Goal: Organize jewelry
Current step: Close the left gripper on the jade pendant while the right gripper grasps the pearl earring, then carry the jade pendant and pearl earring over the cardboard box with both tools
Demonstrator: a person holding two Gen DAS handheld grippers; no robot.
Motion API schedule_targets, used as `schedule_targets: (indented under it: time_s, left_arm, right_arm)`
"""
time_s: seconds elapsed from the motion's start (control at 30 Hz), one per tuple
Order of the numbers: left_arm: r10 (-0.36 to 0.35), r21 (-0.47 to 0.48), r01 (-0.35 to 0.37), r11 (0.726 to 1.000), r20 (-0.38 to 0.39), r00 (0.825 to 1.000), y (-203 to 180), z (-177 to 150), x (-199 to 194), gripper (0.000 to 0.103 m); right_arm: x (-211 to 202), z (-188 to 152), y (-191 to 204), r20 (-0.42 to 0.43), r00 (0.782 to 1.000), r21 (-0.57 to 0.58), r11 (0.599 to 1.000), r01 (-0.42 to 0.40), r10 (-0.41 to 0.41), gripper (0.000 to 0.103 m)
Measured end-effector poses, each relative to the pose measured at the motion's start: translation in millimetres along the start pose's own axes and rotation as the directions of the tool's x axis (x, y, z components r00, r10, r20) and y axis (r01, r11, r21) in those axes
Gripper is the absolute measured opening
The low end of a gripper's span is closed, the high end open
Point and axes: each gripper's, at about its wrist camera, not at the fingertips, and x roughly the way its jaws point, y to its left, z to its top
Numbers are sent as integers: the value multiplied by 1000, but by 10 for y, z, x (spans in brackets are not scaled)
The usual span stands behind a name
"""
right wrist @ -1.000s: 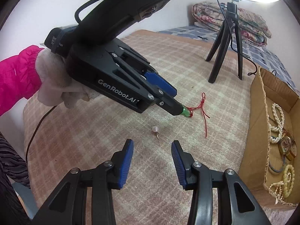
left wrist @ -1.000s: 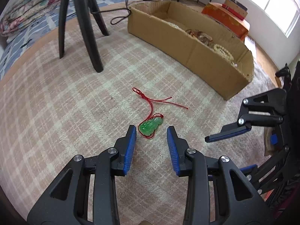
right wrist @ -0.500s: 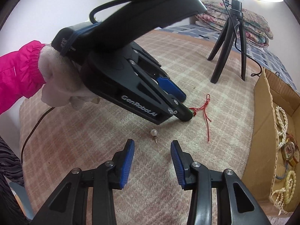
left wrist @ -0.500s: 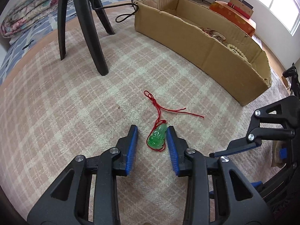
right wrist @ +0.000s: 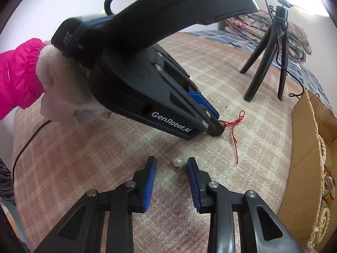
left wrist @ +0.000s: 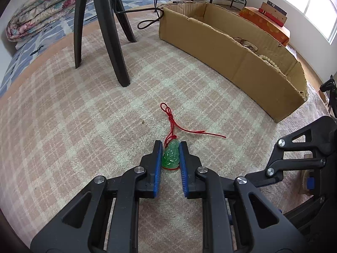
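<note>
**Two picks at once, two ways to fumble**

The left gripper [left wrist: 171, 155] is clenched on the green pendant [left wrist: 171, 155], which sits low on the checked blanket [left wrist: 84, 126] with its red cord [left wrist: 179, 126] trailing toward twelve and two o'clock. The right gripper [right wrist: 171, 165] is spread wide, straddling the pearl earring [right wrist: 177, 162], which lies just beside the right-hand pad — not yet pinched. The cardboard box [left wrist: 242, 50], already holding beads, waits at two o'clock in the left view.

Risks, as I judge them: the round pearl may squirt sideways from an off-centre squeeze, and the loose cord could snag the blanket weave — tugging the smooth pendant free.
</note>
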Motion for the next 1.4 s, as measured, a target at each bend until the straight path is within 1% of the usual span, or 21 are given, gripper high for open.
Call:
schedule_targets:
  time_s: [0.2,0.4,0.5,0.73,0.93,1.1,1.4]
  left_arm:
    - [11,-12,-11,1000,2,1000,16,-20,-35,15]
    - [28,-19,-28,999,4,1000,20,-17,-42,15]
    - [33,-29,-33,999,8,999,32,-47,-59,15]
    - [40,-48,-39,998,17,999,15,-74,-100,15]
    - [43,-75,-40,996,38,998,8,-92,-191,15]
    - [44,-87,-39,995,58,997,-54,-97,-320,15]
    - [51,-104,-41,994,94,994,-188,-98,-617,15]
  right_arm:
    - [-22,11,46,-9,1000,-14,1000,5,-5,23]
    - [44,46,25,-18,999,-25,999,27,-27,14]
    - [52,48,3,-18,999,-23,999,29,-30,7]
    - [-6,44,-15,-2,999,-1,999,34,-34,6]
    - [-192,27,-52,23,999,30,999,28,-28,6]
    - [-364,5,-34,28,999,28,999,39,-40,6]
    - [-707,25,-93,69,996,56,997,59,-63,6]
